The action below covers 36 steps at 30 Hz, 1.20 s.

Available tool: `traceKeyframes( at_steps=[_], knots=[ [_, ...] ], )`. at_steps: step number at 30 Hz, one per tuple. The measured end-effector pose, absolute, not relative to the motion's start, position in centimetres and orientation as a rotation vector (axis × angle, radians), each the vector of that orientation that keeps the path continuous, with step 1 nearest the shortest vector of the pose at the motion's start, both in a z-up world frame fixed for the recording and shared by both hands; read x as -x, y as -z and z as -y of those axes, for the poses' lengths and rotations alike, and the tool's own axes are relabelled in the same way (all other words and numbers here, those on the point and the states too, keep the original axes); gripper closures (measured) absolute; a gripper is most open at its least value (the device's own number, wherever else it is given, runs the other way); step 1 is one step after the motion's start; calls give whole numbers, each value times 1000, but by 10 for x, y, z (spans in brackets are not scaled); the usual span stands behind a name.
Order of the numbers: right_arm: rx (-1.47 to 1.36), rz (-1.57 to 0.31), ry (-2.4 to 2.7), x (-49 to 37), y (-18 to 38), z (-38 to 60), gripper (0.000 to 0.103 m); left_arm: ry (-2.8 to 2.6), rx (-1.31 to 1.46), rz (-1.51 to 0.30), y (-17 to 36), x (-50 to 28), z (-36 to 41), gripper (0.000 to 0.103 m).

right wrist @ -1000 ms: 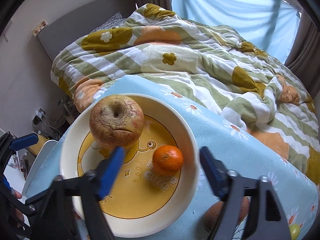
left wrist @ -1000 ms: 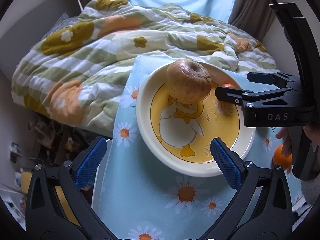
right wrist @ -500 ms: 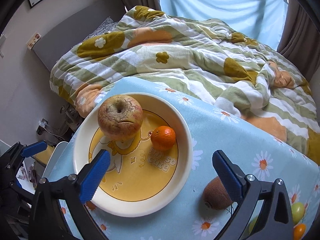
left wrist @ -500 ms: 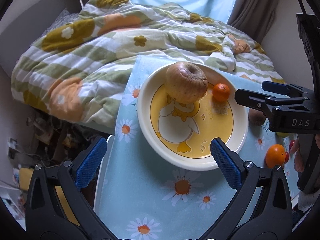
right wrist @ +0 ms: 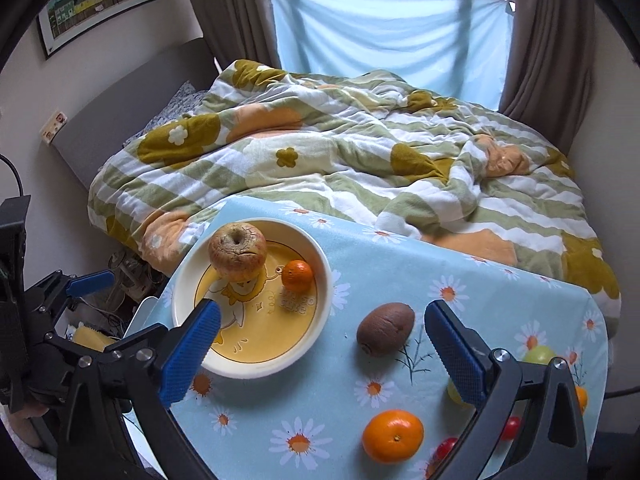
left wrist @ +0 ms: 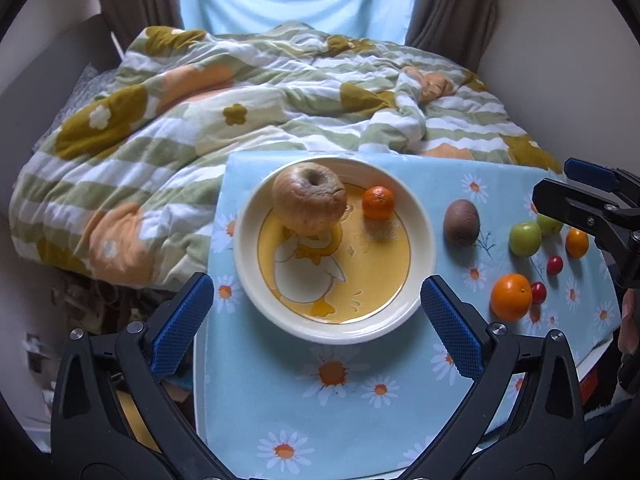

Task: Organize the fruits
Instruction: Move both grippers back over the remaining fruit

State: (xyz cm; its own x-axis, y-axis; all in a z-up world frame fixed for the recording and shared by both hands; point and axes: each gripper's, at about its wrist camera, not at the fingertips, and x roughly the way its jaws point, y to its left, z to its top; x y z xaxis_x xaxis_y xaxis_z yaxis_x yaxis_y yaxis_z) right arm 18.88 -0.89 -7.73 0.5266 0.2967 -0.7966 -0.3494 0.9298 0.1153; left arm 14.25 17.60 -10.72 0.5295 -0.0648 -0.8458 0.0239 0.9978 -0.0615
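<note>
A cream plate (left wrist: 424,216) (right wrist: 326,280) with a yellow duck print holds a wrinkled apple (left wrist: 309,198) (right wrist: 238,246) and a small mandarin (left wrist: 378,202) (right wrist: 297,276). On the daisy cloth to its right lie a brown kiwi (left wrist: 461,222) (right wrist: 385,329), an orange (left wrist: 511,297) (right wrist: 393,435), two green fruits (left wrist: 525,238), a small orange fruit (left wrist: 577,243) and red cherry tomatoes (left wrist: 554,265). My left gripper (left wrist: 316,324) is open and empty, in front of the plate. My right gripper (right wrist: 320,344) is open and empty, above the cloth between plate and kiwi.
The blue daisy cloth (left wrist: 340,400) covers a small table that stands against a bed with a green, white and orange quilt (left wrist: 240,120). The table's left edge drops to floor clutter (left wrist: 88,296). Curtains (right wrist: 392,28) hang behind the bed.
Both grippers have pulled back and up from the plate. The right gripper, open over the mandarin a second ago, has drawn away to the right; more loose fruit has come into view.
</note>
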Motion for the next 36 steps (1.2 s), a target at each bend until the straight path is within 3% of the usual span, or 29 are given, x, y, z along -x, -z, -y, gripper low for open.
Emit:
traceKeyframes(
  at_steps=[16,27,36],
  knots=[
    [-17,-890,-170,-136,74,155,1,148,4,-957,89,-130,-57,0],
    [-9,-939,-201,-128,114,238,1,121,27,-1028,132,-120,29,0],
    [50,-971,-229,-143,159,274,1,43,64,-1065,180,-125,57,0]
  ],
)
